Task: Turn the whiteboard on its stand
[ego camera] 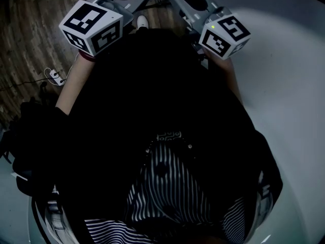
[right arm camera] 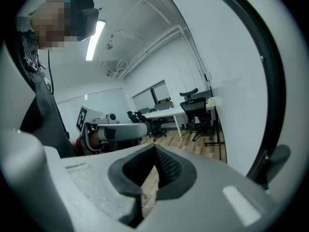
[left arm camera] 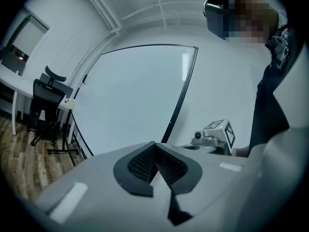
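Note:
The whiteboard (left arm camera: 135, 95) is a large white panel in a thin black frame, and it fills the middle of the left gripper view, leaning. In the right gripper view its surface (right arm camera: 231, 76) and black edge (right arm camera: 271, 81) run down the right side, very close. In the head view the whiteboard (ego camera: 289, 85) lies to the right of my body. My left gripper (left arm camera: 155, 148) is shut with nothing between its pads and stands short of the board. My right gripper (right arm camera: 155, 151) is also shut and empty, beside the board's edge. Both marker cubes (ego camera: 91, 27) (ego camera: 224, 34) show near my chest.
A black office chair (left arm camera: 46, 100) and a white desk (left arm camera: 12, 81) stand left of the board on the wood floor. The stand's black legs (left arm camera: 63, 151) reach out there. More desks and chairs (right arm camera: 193, 111) fill the room behind. A power strip (ego camera: 55, 76) lies on the floor.

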